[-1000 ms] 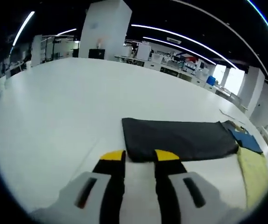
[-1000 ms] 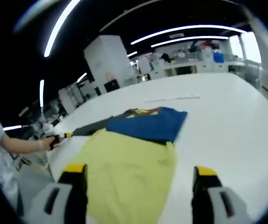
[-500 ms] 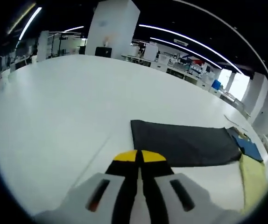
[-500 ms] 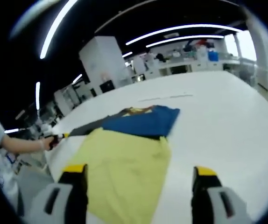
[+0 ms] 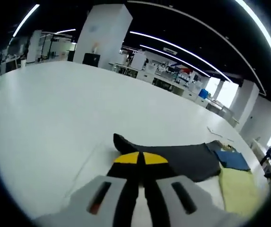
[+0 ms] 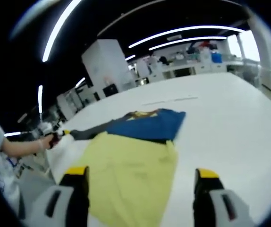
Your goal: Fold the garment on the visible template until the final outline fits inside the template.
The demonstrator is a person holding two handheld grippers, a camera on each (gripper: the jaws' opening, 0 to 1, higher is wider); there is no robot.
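Two grippers: left gripper was clenched on the near-left corner of the dark garment, corner lifted off the white table; right gripper was spread wide, gripping nothing, over the yellow cloth; blue cloth lay beyond.

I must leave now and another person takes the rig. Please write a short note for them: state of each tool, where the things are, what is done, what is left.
Left tool: shut on the dark garment, at its near edge, which is lifted off the white table.
Right tool: open, holding nothing, above the yellow cloth.
Things: the dark garment lies in a row with a blue cloth and the yellow cloth; the blue one overlaps the yellow one's far edge.
Done: the edge is gripped and a fold seems begun.
Left: finish the folds. I cannot make out the template outline, so check the fit.
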